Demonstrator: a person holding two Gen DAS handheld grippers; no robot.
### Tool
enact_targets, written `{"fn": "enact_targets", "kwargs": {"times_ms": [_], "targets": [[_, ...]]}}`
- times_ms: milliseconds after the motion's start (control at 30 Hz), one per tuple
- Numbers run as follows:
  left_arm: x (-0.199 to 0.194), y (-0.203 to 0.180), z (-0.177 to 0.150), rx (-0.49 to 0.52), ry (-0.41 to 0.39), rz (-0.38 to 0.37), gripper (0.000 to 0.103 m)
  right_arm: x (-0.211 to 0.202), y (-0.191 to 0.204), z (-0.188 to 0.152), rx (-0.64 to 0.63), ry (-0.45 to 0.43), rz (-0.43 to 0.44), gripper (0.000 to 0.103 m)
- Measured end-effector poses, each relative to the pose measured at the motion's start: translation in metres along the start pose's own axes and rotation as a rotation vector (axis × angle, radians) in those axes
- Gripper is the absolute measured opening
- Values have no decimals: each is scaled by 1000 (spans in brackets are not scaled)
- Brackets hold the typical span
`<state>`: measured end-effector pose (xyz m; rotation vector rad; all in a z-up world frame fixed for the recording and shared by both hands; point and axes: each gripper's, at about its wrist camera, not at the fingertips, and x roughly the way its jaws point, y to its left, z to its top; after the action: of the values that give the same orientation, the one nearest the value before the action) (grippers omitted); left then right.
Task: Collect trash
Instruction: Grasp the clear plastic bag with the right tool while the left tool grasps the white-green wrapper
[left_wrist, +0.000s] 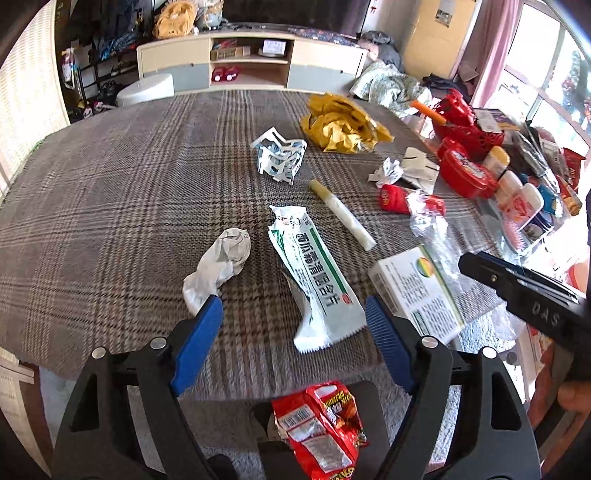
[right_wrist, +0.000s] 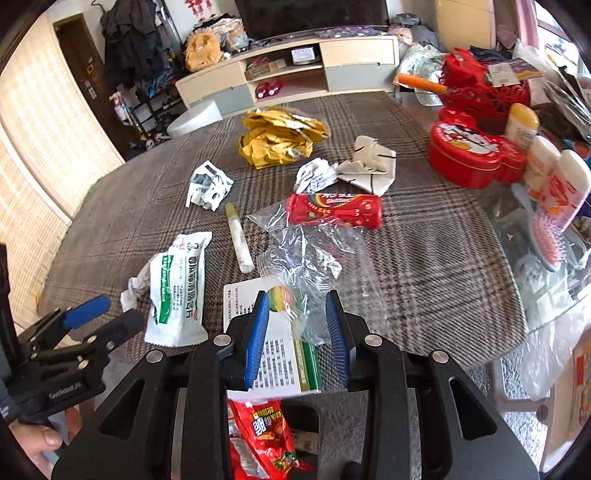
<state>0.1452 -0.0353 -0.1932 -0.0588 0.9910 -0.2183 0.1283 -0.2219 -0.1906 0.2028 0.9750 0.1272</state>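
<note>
Trash lies on a plaid-covered table (left_wrist: 110, 184). My left gripper (left_wrist: 295, 314) is open and empty, its blue fingers either side of the lower end of a white and green wrapper (left_wrist: 314, 273). A crumpled white paper (left_wrist: 218, 266) touches its left finger. My right gripper (right_wrist: 299, 325) is open around the corner of a white medicine box (right_wrist: 273, 354) and a clear plastic bag (right_wrist: 306, 254). Below the table edge a red snack bag (left_wrist: 325, 432) shows between the gripper bodies, also in the right wrist view (right_wrist: 262, 439).
Further back lie a white tube (left_wrist: 343, 214), a blue-white torn wrapper (left_wrist: 280, 158), a yellow foil bag (left_wrist: 340, 125), crumpled white papers (right_wrist: 354, 170) and a red Skittles pack (right_wrist: 336, 210). A red tin (right_wrist: 469, 147), bottles (right_wrist: 565, 188) and a red basket (right_wrist: 480, 85) crowd the right side.
</note>
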Motion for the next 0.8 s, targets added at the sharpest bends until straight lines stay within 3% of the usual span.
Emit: {"fn": "enact_targets", "kwargs": {"times_ms": [300, 400, 467, 567, 600, 633, 700, 800], "targets": [[37, -5, 5, 5, 63, -18, 63, 23, -4, 2, -8, 29, -32, 35], [45, -7, 4, 11, 81, -21, 57, 30, -12, 2, 5, 39, -41, 35], [52, -7, 4, 10, 95, -30, 46, 32, -19, 3, 14, 42, -51, 35], [56, -10, 4, 19, 91, -24, 42, 36, -28, 4, 30, 48, -60, 35], [56, -11, 5, 21, 90, -24, 42, 38, -31, 4, 37, 55, -61, 37], [57, -13, 5, 25, 89, -25, 42, 39, -32, 4, 41, 61, -66, 51], [58, -16, 6, 33, 87, -23, 42, 41, -35, 3, 39, 60, -84, 65], [60, -21, 7, 47, 76, -17, 38, 43, -39, 3, 36, 52, -100, 64]]}}
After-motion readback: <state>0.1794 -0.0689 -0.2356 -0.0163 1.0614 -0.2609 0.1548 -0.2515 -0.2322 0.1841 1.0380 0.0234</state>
